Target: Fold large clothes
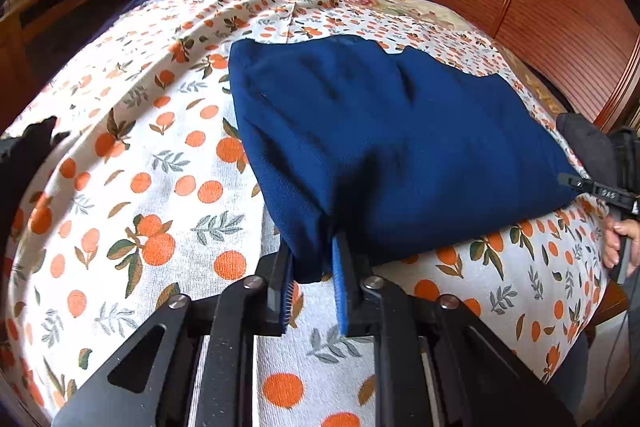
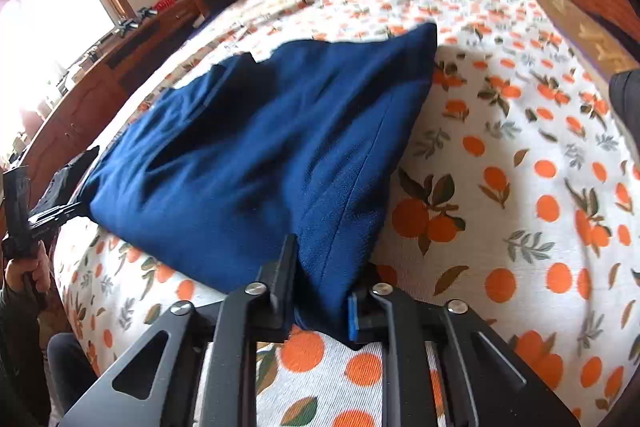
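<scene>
The blue garment (image 1: 384,143) lay partly folded; left gripper (image 1: 316,267) and right gripper (image 2: 320,291) clenched its six-o'clock corners, further folding remained.

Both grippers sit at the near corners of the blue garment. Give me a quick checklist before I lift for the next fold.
1. Left gripper shut on near-left corner of the navy blue fleece garment: ok.
2. Right gripper shut on near-right corner: ok.
3. All layers caught in each grip: cannot tell.
4. Garment lying flat on the orange-print bedsheet: ok, slight creases.
5. Sheet beyond the garment's far edge clear: ok.
</scene>
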Available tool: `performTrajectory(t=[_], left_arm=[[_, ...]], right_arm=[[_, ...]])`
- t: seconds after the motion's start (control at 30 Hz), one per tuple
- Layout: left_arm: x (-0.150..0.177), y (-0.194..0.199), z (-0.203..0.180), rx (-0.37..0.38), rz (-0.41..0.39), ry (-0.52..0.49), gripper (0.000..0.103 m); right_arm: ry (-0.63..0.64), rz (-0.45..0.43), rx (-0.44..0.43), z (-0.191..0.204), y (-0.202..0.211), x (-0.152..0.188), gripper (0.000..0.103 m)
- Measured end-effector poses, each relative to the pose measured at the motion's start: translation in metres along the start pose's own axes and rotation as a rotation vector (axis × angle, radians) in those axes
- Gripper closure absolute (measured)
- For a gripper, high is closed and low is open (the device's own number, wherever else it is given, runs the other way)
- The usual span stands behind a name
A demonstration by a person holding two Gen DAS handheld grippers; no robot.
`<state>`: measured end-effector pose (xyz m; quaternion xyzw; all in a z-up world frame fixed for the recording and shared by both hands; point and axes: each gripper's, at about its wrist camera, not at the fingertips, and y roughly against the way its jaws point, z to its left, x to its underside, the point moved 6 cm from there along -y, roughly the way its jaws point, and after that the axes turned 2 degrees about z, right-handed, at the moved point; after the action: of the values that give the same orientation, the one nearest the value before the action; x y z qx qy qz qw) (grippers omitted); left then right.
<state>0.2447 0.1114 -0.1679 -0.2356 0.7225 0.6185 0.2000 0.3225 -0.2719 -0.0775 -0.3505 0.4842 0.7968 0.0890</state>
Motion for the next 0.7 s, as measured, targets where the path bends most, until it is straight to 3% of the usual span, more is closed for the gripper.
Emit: performTrajectory(t=[0.27, 0.7], left_arm=[[0.0, 0.05, -0.022, -0.036, -0.058, -0.064, 0.089], [0.07, 0.13, -0.072, 0.031, -0.118, -0.129, 0.089]], right_arm=[[0.054, -0.062, -0.015, 0.012, 0.05, 0.02, 0.094], [0.099, -0.043, 0.045, 0.012, 0.136, 0.102, 0.093]])
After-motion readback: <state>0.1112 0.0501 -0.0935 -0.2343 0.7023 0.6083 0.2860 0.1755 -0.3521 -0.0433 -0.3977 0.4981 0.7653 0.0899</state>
